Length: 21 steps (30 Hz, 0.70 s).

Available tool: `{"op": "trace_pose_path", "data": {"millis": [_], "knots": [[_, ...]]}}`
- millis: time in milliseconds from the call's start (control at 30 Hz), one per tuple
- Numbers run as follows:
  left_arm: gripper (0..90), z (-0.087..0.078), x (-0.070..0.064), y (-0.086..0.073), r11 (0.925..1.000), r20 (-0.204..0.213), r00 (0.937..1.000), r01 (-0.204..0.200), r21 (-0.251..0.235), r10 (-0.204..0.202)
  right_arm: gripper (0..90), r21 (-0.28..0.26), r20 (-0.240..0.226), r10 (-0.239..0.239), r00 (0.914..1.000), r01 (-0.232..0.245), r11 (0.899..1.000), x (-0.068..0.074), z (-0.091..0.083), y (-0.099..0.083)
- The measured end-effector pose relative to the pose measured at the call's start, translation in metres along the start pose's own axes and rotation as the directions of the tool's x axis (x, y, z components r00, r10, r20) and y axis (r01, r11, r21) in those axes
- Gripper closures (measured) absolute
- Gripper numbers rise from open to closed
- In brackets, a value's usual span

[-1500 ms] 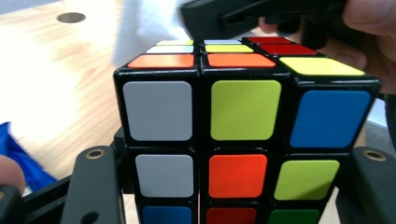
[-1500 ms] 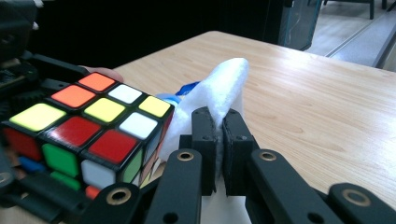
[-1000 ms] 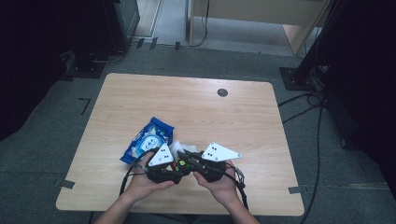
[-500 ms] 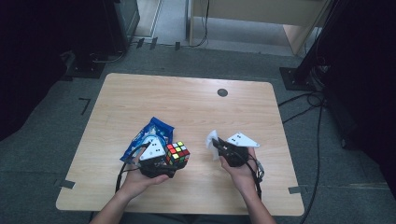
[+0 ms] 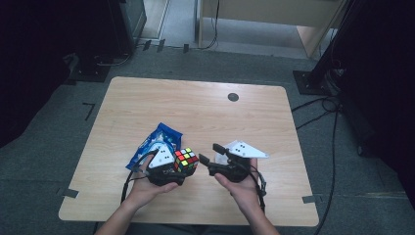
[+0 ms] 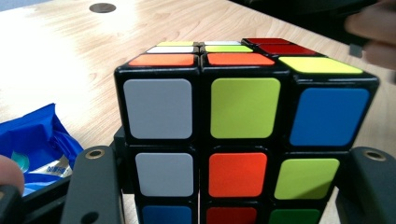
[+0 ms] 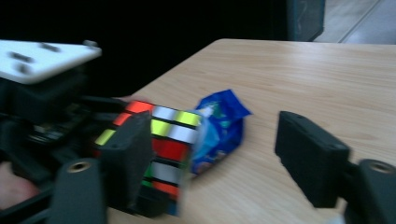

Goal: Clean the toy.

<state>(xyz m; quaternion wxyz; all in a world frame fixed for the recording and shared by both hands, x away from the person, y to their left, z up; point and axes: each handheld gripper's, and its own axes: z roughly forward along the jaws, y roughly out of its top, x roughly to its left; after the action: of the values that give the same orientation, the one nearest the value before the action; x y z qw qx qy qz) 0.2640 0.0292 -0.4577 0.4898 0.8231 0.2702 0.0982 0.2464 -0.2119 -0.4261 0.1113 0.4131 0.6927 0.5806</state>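
Observation:
A scrambled Rubik's cube (image 5: 186, 158) is held just above the table's near edge, with my left gripper (image 5: 182, 167) shut on it. In the left gripper view the cube (image 6: 243, 116) sits between both black jaws, orange, white, green and blue stickers facing the camera. My right gripper (image 5: 210, 153) hovers open a short way to the right of the cube, apart from it. In the right gripper view its jaws stand wide, gripper (image 7: 219, 156) empty, with the cube (image 7: 163, 140) behind the left jaw.
A blue snack packet (image 5: 157, 141) lies on the wooden table (image 5: 195, 107) just behind the left hand, also seen as packet (image 6: 37, 144) and packet (image 7: 219, 123). A small black round cap (image 5: 233, 97) sits at the far side. Cables trail over the floor at right.
The two grippers were together around the cube a second ago. The right gripper has drawn away to the right and stands open, while the cube stays in the left gripper.

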Motion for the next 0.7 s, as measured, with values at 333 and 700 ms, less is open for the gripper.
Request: {"op": "trace_pose_path", "data": {"millis": [333, 700], "knots": [[33.6, 0.005, -0.011, 0.0, 0.9986, -0.047, 0.9975, -0.053, 0.006, 0.053, 19.7, 0.111, 0.017, 0.049, 0.9987, -0.05, 0.993, 0.029, 0.028, -0.01], [33.6, 0.007, -0.018, 0.0, 0.9949, -0.087, 0.9911, -0.101, -0.004, 0.1, 34.2, 0.135, 0.024, 0.133, 0.9909, -0.135, 0.982, 0.031, 0.031, -0.016]]}}
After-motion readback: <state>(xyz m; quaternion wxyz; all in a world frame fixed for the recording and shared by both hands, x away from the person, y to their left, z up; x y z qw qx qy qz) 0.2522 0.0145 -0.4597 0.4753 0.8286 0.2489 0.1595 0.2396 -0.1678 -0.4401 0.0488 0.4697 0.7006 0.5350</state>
